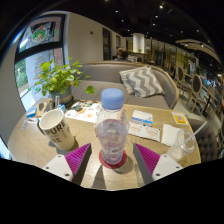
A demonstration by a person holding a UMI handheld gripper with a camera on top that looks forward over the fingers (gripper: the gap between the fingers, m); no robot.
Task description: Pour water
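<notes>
One clear plastic water bottle (111, 128) with a pale blue cap, standing on one red coaster (112, 160). One white mug (57, 129) with dark lettering. One clear drinking glass (182, 146). One potted plant (58, 80). One zigzag-patterned cushion (142, 82) on one grey sofa (108, 73). One wooden counter (35, 148). Printed cards or booklets (144, 130) on it, at least two, exact count unclear. One claw (113, 158) with two fingers (77, 159), each with one magenta pad.

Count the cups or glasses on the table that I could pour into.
2: a white mug left of the bottle, which stands between the open gripper fingers, and a clear glass to its right. Others may be hidden.
</notes>
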